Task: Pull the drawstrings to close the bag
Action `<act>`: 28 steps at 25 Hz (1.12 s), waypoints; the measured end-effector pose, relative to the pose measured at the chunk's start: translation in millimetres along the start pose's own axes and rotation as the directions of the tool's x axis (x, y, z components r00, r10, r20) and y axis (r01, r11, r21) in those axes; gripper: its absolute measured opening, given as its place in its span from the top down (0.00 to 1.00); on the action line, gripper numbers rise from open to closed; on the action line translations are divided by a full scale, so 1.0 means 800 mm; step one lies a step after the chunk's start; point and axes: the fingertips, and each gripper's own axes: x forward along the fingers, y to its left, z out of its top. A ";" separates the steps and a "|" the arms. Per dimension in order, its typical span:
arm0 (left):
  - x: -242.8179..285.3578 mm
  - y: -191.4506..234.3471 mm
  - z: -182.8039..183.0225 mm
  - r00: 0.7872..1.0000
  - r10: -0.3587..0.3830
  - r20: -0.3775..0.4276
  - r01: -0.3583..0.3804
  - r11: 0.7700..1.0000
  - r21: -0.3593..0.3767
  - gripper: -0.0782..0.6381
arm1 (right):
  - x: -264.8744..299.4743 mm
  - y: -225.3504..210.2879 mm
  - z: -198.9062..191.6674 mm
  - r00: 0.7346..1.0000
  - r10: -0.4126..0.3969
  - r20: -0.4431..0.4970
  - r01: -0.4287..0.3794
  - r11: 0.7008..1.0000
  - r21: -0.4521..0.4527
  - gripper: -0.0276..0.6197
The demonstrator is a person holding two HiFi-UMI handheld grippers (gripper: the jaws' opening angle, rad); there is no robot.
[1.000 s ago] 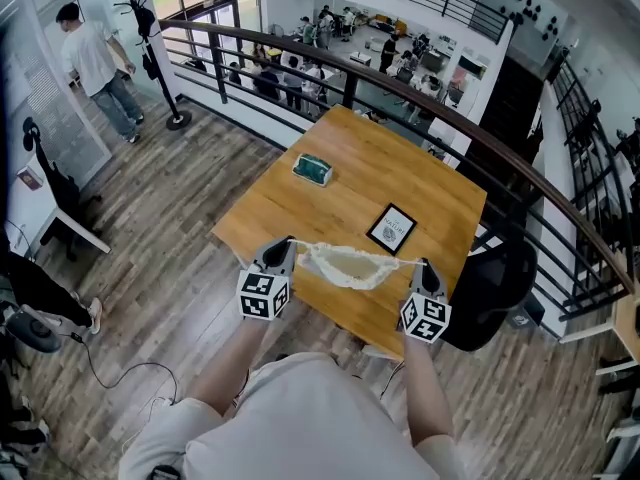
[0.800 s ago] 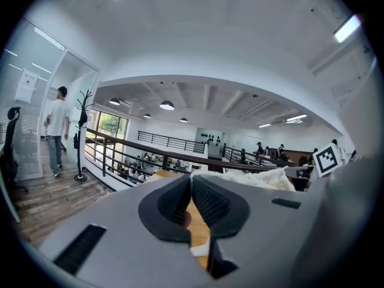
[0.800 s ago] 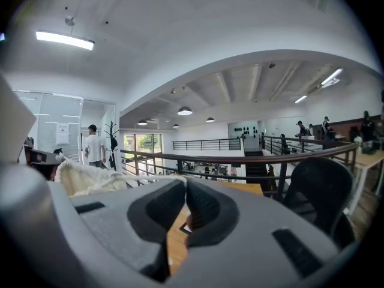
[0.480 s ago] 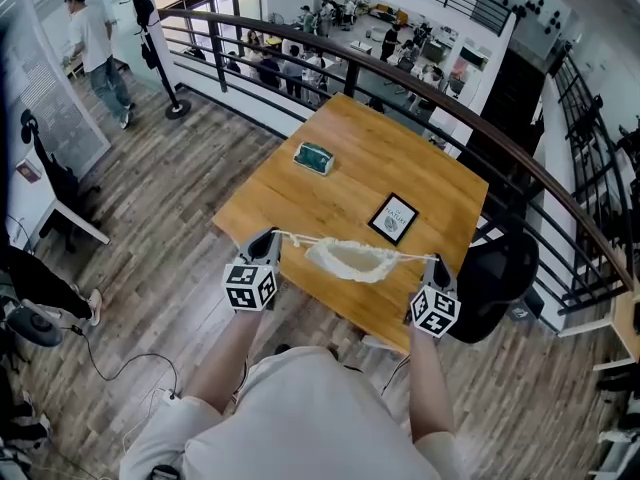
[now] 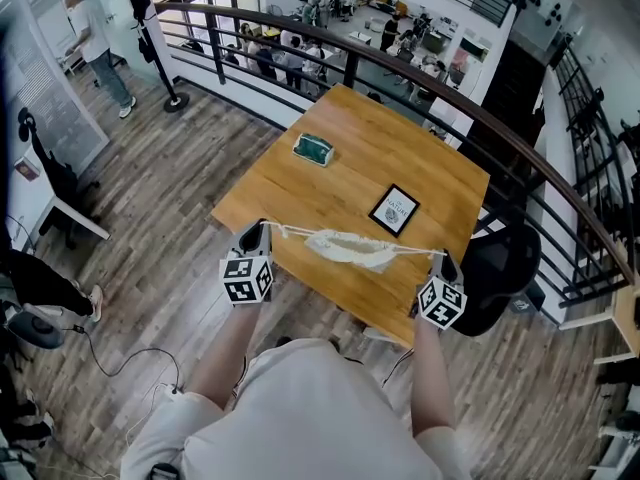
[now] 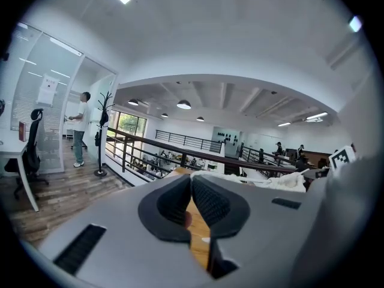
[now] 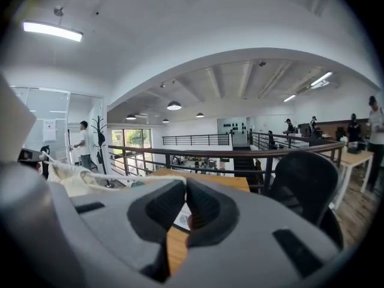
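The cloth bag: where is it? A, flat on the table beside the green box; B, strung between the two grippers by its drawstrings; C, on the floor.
B: the bag spans from the left gripper to the right gripper, each shut on a drawstring.

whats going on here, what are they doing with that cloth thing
A person at the wooden table holds a gripper in each hand. The left gripper and the right gripper are each shut on a drawstring of a cream cloth bag, with the hands spread wide so the strings run taut. The bag is stretched between them over the near part of the table, and its mouth looks bunched up. A green object and a framed card lie untouched farther back.
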 end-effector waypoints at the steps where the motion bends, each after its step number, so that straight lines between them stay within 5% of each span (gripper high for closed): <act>1: 0.000 0.002 -0.001 1.000 0.008 -0.001 -0.008 1.000 0.000 0.89 | 0.000 -0.002 -0.001 1.000 -0.006 -0.001 0.006 1.000 -0.003 0.94; 22: -0.006 0.043 -0.007 0.996 0.088 0.001 -0.087 0.995 -0.045 0.89 | 0.012 -0.050 -0.011 0.998 -0.065 -0.015 0.065 0.998 0.019 0.92; 28: -0.004 0.028 -0.001 0.997 0.069 0.021 -0.069 0.997 0.015 0.89 | 0.012 -0.050 -0.007 0.997 -0.072 -0.001 0.072 0.997 0.016 0.93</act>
